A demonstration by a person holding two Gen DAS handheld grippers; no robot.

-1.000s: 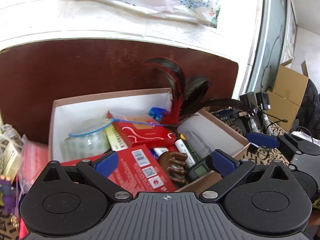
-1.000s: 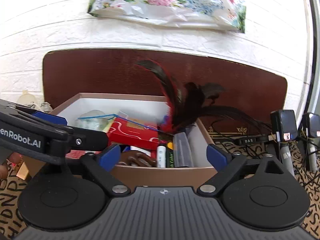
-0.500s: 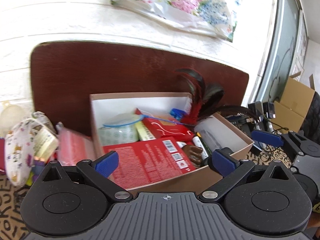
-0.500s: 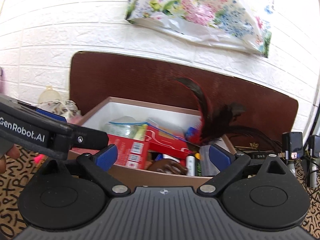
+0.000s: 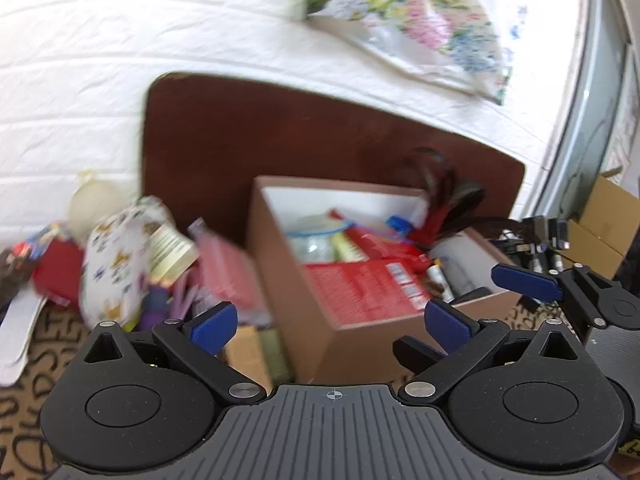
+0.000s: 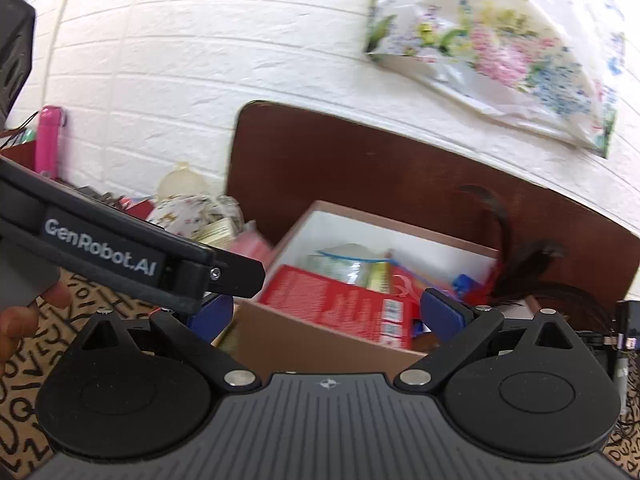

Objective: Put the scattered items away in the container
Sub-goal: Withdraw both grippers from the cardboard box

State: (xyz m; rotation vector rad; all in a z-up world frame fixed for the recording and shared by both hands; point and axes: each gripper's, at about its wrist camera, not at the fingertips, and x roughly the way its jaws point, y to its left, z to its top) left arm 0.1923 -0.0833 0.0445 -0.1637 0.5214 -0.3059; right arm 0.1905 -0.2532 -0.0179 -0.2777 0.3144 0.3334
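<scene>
The left gripper (image 5: 331,322) stands wide apart with nothing between its blue pads (image 5: 214,322); behind the gap is the near corner of the box (image 5: 296,280). The right gripper (image 6: 328,312) is likewise spread wide and empty, its pads (image 6: 442,314) framing the box's (image 6: 320,344) front wall. The left tool crosses the right view at the left, with a fingertip (image 6: 14,322) below it.

The brown box, white inside, sits on a patterned mat (image 5: 52,336) before a dark board (image 5: 280,136) leaning on a white brick wall (image 6: 180,60). In it lie a red carton (image 5: 360,288), a clear bag with a blue edge (image 5: 316,238), smaller red packets and dark feathers (image 5: 444,188) rising at the far right corner.

Left of the box, outside it, a pile stays loose: a pink packet (image 5: 228,268) just beside the wall, a printed white pouch (image 5: 120,248), a pale round thing (image 5: 94,202), a red item (image 5: 58,272). The left view is blurred, so finer detail is unclear. A floral bag (image 6: 500,56) hangs on the wall above.
</scene>
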